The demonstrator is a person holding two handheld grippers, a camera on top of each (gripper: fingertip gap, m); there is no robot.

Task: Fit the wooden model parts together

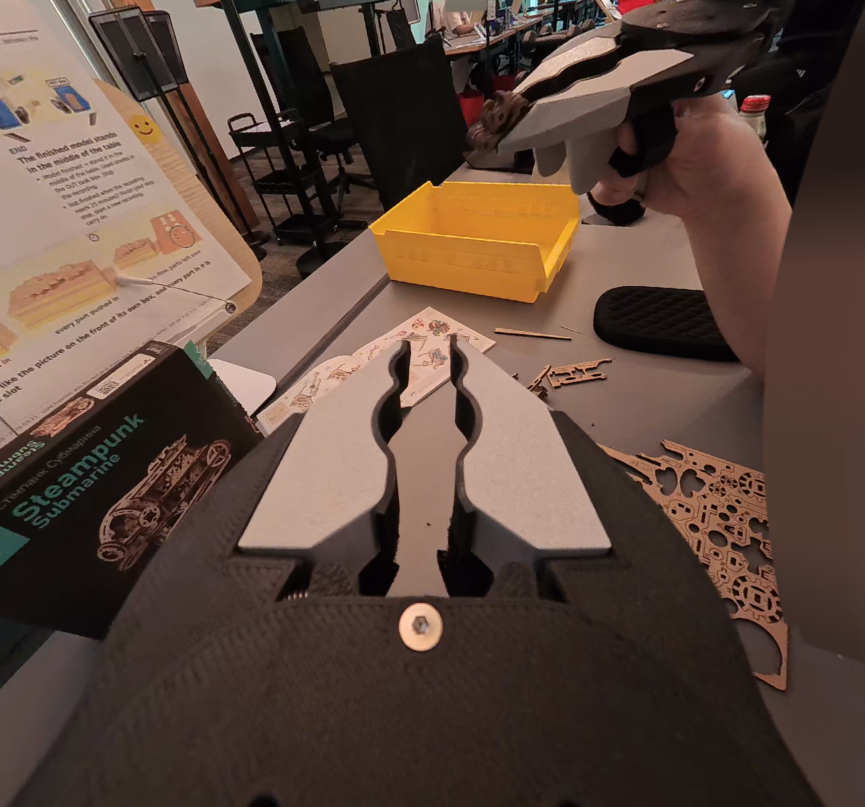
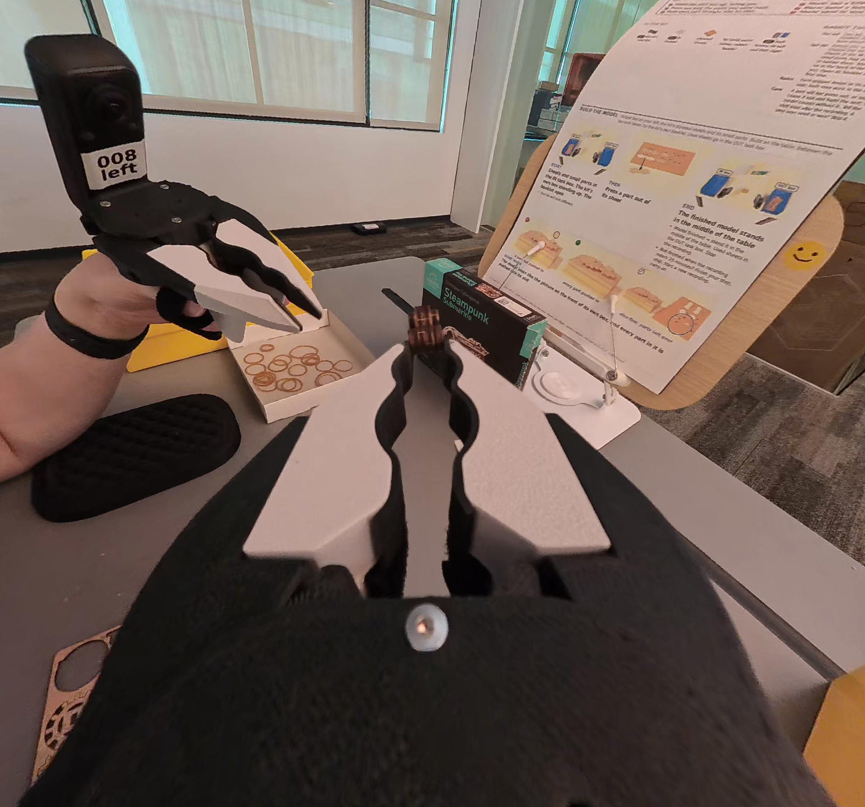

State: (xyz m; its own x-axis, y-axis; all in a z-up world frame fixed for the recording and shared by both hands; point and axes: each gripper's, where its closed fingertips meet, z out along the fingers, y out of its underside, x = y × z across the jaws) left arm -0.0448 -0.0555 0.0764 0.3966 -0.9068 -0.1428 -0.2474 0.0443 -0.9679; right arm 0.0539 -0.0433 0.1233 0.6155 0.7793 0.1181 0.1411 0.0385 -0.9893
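My right gripper [image 2: 428,347] is shut on a small dark wooden assembly of stacked gear-like parts [image 2: 423,328] and holds it in the air above the table. The left wrist view shows the same gripper [image 1: 491,134] with the assembly [image 1: 498,117] at its tips, up and to the right. My left gripper [image 1: 430,342] is open and empty, its jaws a small gap apart, above an open instruction booklet [image 1: 374,372]. It also shows in the right wrist view [image 2: 304,316], over a white tray. A punched wooden sheet [image 1: 711,517] lies at the right of the table.
A yellow bin [image 1: 472,241] stands at the back of the grey table [image 1: 632,410]. A dark kit box [image 1: 107,471] stands at left below an instruction board [image 2: 692,185]. The white tray [image 2: 281,410] holds several rubber bands. A black pad [image 1: 664,321], a loose wooden cut-out [image 1: 578,372] and a thin stick [image 1: 533,334] lie near. Spacing between my two grippers at the tips: around 12 cm.
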